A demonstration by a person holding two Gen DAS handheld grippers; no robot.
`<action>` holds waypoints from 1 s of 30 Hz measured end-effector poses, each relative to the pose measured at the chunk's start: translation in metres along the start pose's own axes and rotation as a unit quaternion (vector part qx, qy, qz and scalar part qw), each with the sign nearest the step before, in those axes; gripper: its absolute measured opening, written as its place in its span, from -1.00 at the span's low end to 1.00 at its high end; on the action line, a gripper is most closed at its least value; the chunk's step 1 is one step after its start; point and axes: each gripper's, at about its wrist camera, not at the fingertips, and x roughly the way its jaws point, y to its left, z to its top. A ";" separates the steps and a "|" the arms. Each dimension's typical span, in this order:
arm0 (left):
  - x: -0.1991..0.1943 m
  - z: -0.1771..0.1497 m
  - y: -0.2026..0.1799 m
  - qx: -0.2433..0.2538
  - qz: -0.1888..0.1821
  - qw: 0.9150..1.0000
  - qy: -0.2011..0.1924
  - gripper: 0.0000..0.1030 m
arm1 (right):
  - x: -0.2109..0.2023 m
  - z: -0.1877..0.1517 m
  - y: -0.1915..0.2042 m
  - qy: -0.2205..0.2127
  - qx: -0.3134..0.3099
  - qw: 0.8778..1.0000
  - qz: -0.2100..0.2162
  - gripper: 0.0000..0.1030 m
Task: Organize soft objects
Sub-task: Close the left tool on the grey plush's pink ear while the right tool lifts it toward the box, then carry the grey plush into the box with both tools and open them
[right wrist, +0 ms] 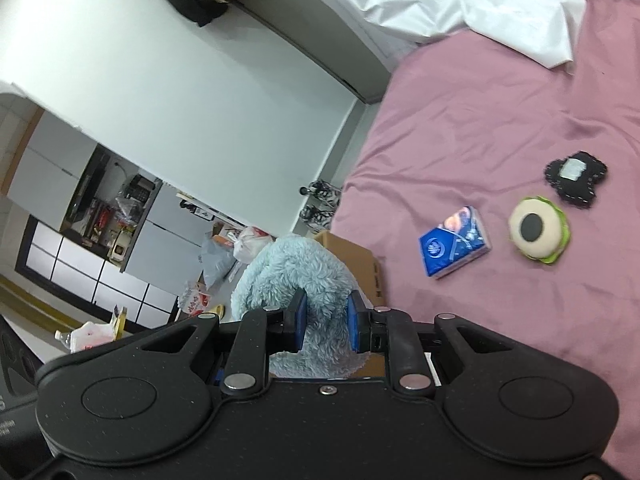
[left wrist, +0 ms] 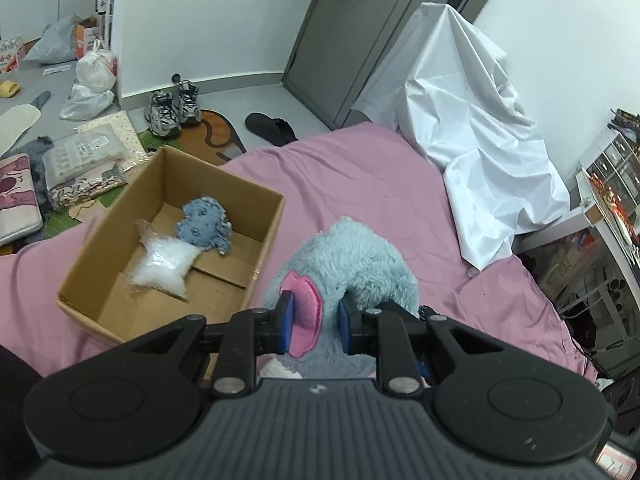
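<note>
A light blue plush toy (left wrist: 352, 260) with a pink felt patch is lifted above the pink bed. My left gripper (left wrist: 314, 318) is shut on its pink-patched part. My right gripper (right wrist: 326, 322) is shut on another fluffy part of the same plush toy (right wrist: 296, 276). An open cardboard box (left wrist: 256, 192) sits on the bed to the left of the toy, holding a small blue-grey plush (left wrist: 204, 226) and a white stuffed star (left wrist: 164, 268). In the right wrist view a blue tissue pack (right wrist: 454, 242), a round burger-like plush (right wrist: 538, 230) and a black plush piece (right wrist: 576, 180) lie on the bed.
A white sheet (left wrist: 472, 128) drapes over something at the bed's far side. The floor beyond the box holds sneakers (left wrist: 174, 108), a black slipper (left wrist: 270, 128), plastic bags (left wrist: 94, 80) and folded packages. Shelving (left wrist: 612, 184) stands to the right of the bed.
</note>
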 end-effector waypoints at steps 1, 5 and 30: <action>-0.003 0.002 0.003 -0.001 0.001 1.000 -0.002 -0.59 | 0.001 -0.001 0.003 -0.002 -0.003 1.000 0.003 -0.61; -0.014 0.008 0.014 -0.013 -0.003 1.000 -0.011 -0.60 | 0.002 -0.006 0.015 -0.014 -0.019 1.000 0.017 -0.60; -0.002 0.029 0.090 -0.060 -0.033 0.998 0.013 -0.62 | 0.045 -0.036 0.053 -0.003 -0.088 0.996 0.011 -0.48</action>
